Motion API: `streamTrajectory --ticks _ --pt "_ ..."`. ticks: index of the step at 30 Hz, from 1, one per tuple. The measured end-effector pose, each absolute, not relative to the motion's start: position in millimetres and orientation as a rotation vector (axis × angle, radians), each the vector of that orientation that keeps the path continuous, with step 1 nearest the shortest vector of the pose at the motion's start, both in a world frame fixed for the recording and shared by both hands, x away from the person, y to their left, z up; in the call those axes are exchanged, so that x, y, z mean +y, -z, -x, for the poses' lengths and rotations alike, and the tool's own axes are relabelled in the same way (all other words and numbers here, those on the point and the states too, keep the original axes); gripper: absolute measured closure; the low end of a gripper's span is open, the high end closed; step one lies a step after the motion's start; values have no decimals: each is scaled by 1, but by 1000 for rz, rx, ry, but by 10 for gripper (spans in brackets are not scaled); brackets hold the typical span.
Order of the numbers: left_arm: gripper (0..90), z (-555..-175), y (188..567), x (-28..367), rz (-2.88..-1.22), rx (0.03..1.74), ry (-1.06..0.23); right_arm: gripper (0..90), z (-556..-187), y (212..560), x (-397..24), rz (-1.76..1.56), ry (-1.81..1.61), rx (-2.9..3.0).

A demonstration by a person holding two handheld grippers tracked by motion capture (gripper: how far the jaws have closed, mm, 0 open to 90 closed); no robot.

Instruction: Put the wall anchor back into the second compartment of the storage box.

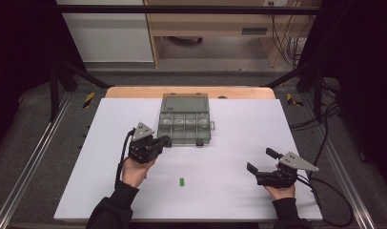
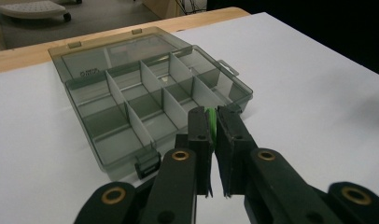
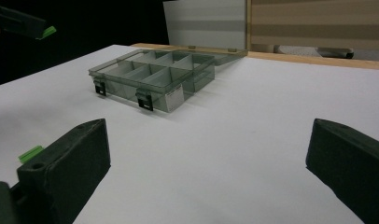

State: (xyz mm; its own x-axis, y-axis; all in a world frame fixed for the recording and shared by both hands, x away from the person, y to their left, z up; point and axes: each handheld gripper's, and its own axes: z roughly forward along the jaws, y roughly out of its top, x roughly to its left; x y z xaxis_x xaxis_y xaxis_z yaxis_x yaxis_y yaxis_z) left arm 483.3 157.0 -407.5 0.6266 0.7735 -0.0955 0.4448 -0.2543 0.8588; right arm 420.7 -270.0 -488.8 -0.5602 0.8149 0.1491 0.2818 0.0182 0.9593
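Note:
A clear grey compartment box (image 1: 168, 134) lies open on the white table, its lid folded back and its cells showing nothing inside. My left gripper (image 1: 165, 140) hovers at the box's near left corner. In the left gripper view its jaws (image 2: 214, 120) are shut on a small green piece (image 2: 211, 122), just above the front wall of the box (image 2: 108, 164). A second green piece (image 1: 181, 182) lies on the table nearer the person. My right gripper (image 1: 261, 160) rests at the right, open with nothing between its jaws (image 3: 207, 135).
In the right gripper view the box (image 3: 171, 100) stands ahead at the left, and the loose green piece (image 3: 30, 153) lies beside the left jaw. The white sheet (image 1: 239, 124) covers most of the wooden tabletop. Cables trail off to the right.

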Motion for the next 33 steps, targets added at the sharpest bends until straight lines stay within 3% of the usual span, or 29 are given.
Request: streamTrajectory --ticks 33 --pt "840 -587 415 130 -1931 1007 -507 2 -421 489 -270 -1118 -1562 1853"
